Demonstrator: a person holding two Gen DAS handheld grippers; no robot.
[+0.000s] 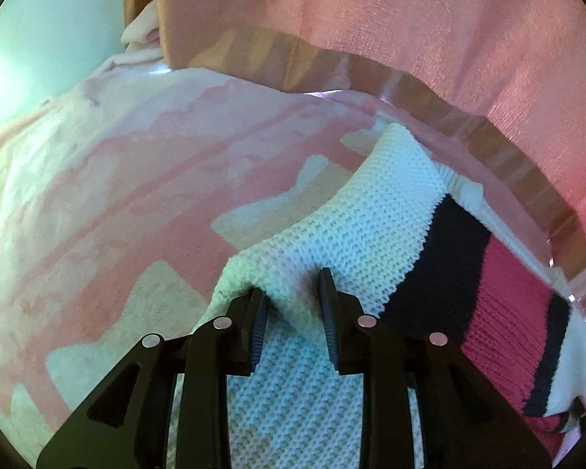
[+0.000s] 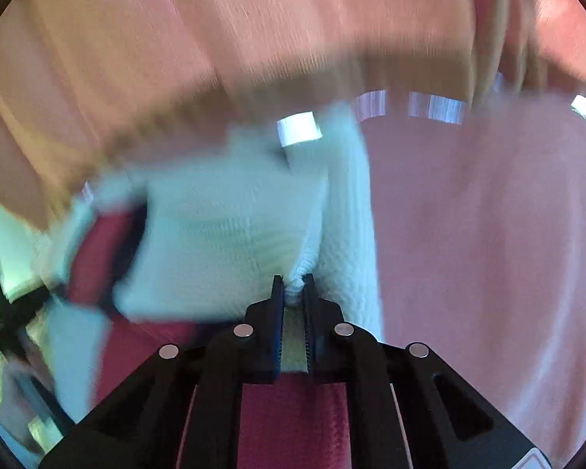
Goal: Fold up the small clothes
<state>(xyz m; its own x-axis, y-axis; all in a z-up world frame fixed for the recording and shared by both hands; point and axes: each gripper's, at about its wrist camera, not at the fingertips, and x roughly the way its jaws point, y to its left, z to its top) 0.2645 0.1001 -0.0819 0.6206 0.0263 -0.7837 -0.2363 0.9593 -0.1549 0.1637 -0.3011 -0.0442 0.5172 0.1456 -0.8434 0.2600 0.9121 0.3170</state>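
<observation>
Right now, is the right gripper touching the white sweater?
Touching. The right wrist view shows the right gripper pinching a bunched fold of the white sweater between its nearly closed fingers.

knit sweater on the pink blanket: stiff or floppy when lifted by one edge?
Probably floppy: the knit sweater bunches into a soft ridge between the left gripper fingers. Likely light for its size; the right gripper holds a small pinch. Its open, textured knit probably won't slip, but may snag and stretch.

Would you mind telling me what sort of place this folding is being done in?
Probably a home, though little shows. A white knit garment with navy and pink stripes lies on a soft pink patterned blanket, with pinkish curtain-like fabric hanging behind.
</observation>
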